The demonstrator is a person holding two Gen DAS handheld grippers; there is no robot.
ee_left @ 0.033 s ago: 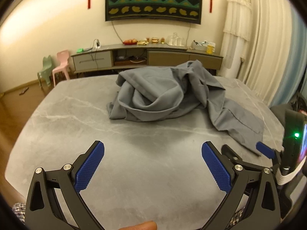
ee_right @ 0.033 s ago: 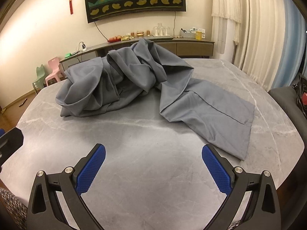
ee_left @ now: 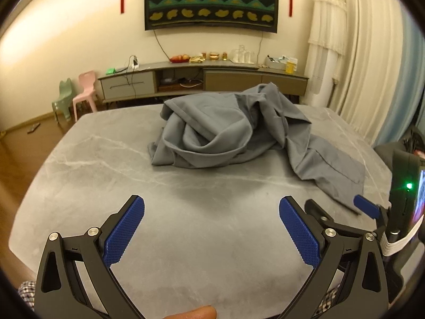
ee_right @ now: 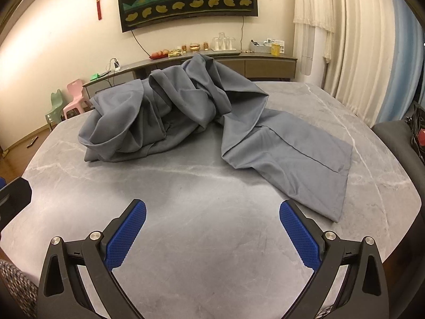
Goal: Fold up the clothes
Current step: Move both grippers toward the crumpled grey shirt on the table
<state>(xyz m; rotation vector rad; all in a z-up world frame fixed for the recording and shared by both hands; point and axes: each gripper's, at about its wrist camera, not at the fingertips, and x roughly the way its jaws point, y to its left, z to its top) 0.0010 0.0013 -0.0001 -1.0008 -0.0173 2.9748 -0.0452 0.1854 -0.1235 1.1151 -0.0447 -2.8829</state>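
A crumpled grey garment (ee_left: 225, 133) lies in a heap on the grey marble table (ee_left: 186, 226), with one flat end stretching toward the right front edge (ee_right: 297, 164). My left gripper (ee_left: 211, 228) is open and empty, above the bare table in front of the heap. My right gripper (ee_right: 212, 232) is open and empty, just short of the garment's flat end. The right gripper also shows at the right edge of the left wrist view (ee_left: 342, 210). The garment in the right wrist view (ee_right: 159, 117) is bunched at the left.
A low TV cabinet (ee_left: 202, 79) with cups and small items stands against the far wall under a wall screen (ee_left: 211, 1). Two small plastic chairs (ee_left: 77, 98) stand at the left. Curtains (ee_left: 372, 66) hang at the right. A dark seat (ee_right: 393, 143) is beside the table's right edge.
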